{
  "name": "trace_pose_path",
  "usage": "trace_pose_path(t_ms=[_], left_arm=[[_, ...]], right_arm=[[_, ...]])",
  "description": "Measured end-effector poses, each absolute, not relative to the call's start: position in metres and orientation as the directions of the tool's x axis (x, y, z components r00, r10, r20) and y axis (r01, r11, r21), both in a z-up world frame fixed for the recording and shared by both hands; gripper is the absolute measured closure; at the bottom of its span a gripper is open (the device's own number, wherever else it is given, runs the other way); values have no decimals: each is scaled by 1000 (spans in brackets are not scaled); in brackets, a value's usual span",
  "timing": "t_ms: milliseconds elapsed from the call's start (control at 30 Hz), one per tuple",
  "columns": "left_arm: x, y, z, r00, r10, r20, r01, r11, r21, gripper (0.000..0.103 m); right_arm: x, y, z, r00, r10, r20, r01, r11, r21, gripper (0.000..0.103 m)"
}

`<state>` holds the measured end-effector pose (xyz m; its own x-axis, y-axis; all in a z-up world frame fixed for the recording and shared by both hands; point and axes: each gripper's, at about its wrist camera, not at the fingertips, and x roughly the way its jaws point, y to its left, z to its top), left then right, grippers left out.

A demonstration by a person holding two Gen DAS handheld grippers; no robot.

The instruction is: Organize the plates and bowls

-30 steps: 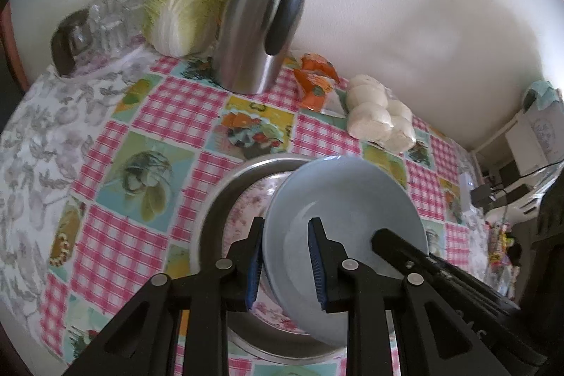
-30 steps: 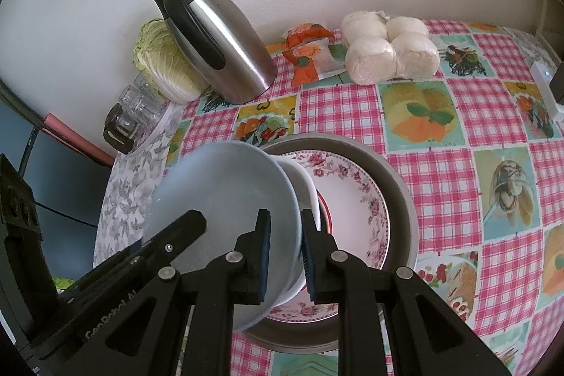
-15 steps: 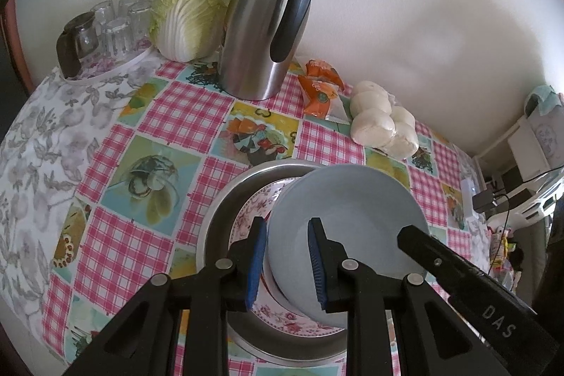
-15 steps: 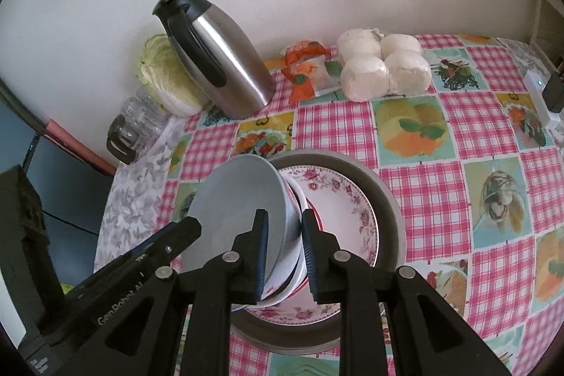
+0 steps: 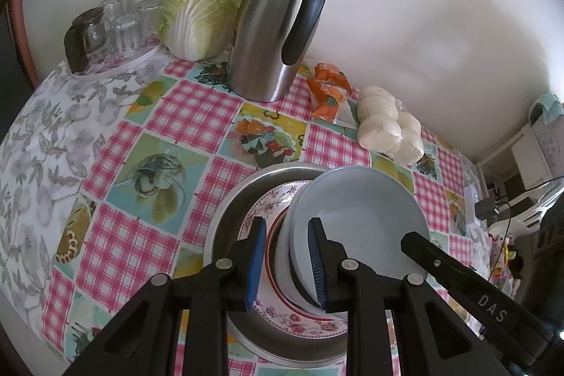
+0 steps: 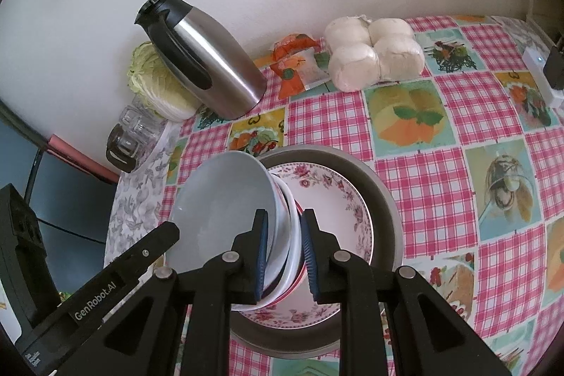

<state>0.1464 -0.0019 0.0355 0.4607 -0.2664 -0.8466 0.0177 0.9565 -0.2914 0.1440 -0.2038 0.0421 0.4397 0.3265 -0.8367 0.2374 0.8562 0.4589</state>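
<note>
A pale blue bowl (image 5: 359,217) tops a small stack of white bowls (image 6: 287,235) on a floral plate (image 5: 278,203) inside a round metal tray (image 5: 232,221). My left gripper (image 5: 286,261) straddles the stack's left rim, its jaws a little apart around the bowl edges. My right gripper (image 6: 283,252) straddles the opposite rim (image 6: 278,228), its jaws likewise around the stacked edges. The blue bowl (image 6: 222,210) sits tilted on the stack. The floral plate (image 6: 335,199) and tray (image 6: 384,196) show beyond my right gripper.
A steel thermos jug (image 5: 278,23), a cabbage (image 5: 201,2), a tray of glasses (image 5: 112,23), an orange packet (image 5: 326,90) and bagged buns (image 5: 387,125) line the wall. The checked tablecloth (image 5: 158,143) covers the table. A charger (image 6: 539,73) lies far right.
Both grippers have pulled back and up from the stack. The bowls have settled lower onto the floral plate, and the jaws stand slightly wider around the rims.
</note>
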Motion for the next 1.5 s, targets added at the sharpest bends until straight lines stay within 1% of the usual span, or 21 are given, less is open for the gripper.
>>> trace_pose_path(t_ms=[33, 200, 267, 333, 400, 467, 500, 533, 567, 667, 733, 800, 833, 867, 933, 1033, 1167, 1300, 1500], left_arm=[[146, -2, 36, 463, -265, -846, 19, 957, -290, 74], [144, -2, 40, 468, -259, -845, 23, 959, -281, 74], [144, -2, 41, 468, -257, -846, 20, 960, -280, 68], [143, -1, 41, 471, -249, -846, 15, 961, -275, 55], [141, 1, 43, 477, -245, -844, 11, 962, -272, 52], [140, 2, 45, 481, -242, -843, 9, 963, -271, 47], [139, 3, 46, 483, -238, -843, 7, 963, -269, 41], [138, 4, 47, 486, -232, -842, 1, 964, -265, 37], [137, 5, 47, 488, -224, -843, -7, 965, -261, 36], [133, 10, 47, 486, -206, -849, -28, 968, -251, 32], [130, 12, 48, 493, -186, -850, -33, 972, -232, 24], [126, 15, 49, 504, -172, -846, -40, 974, -222, 19], [124, 16, 50, 508, -170, -844, -42, 974, -221, 15], [122, 19, 50, 515, -163, -842, -48, 975, -218, 14], [117, 22, 51, 527, -143, -838, -58, 977, -203, 1], [109, 27, 54, 558, -107, -823, -66, 983, -173, 0], [97, 33, 56, 584, -83, -808, -70, 986, -152, 0], [85, 37, 54, 590, -88, -803, -61, 986, -152, 0], [68, 41, 36, 568, -117, -815, -40, 985, -169, 0]], right_arm=[[144, -203, 44, 442, 323, -837, 233, 860, 455, 82], [142, -200, 52, 448, 307, -840, 214, 875, 434, 82], [142, -197, 54, 444, 293, -847, 208, 885, 416, 82], [142, -195, 55, 440, 284, -852, 201, 894, 401, 82], [141, -193, 56, 437, 272, -858, 193, 903, 385, 78], [140, -191, 57, 431, 259, -864, 187, 912, 366, 72], [139, -190, 57, 429, 251, -868, 184, 916, 355, 70], [138, -189, 58, 426, 243, -871, 181, 921, 346, 64], [138, -188, 58, 424, 240, -873, 179, 923, 340, 56], [133, -186, 60, 425, 227, -876, 164, 933, 321, 44], [131, -184, 61, 425, 211, -880, 156, 941, 301, 39], [127, -182, 63, 425, 199, -883, 144, 948, 283, 32], [127, -182, 63, 427, 196, -883, 141, 950, 279, 23], [124, -182, 65, 433, 190, -881, 138, 952, 273, 18], [119, -183, 68, 444, 183, -877, 139, 953, 269, 16], [112, -184, 72, 457, 177, -872, 135, 955, 264, 13], [102, -183, 74, 465, 156, -871, 133, 961, 243, 13], [88, -183, 69, 462, 166, -871, 138, 957, 256, 13], [67, -178, 52, 418, 133, -899, 147, 966, 212, 12]])
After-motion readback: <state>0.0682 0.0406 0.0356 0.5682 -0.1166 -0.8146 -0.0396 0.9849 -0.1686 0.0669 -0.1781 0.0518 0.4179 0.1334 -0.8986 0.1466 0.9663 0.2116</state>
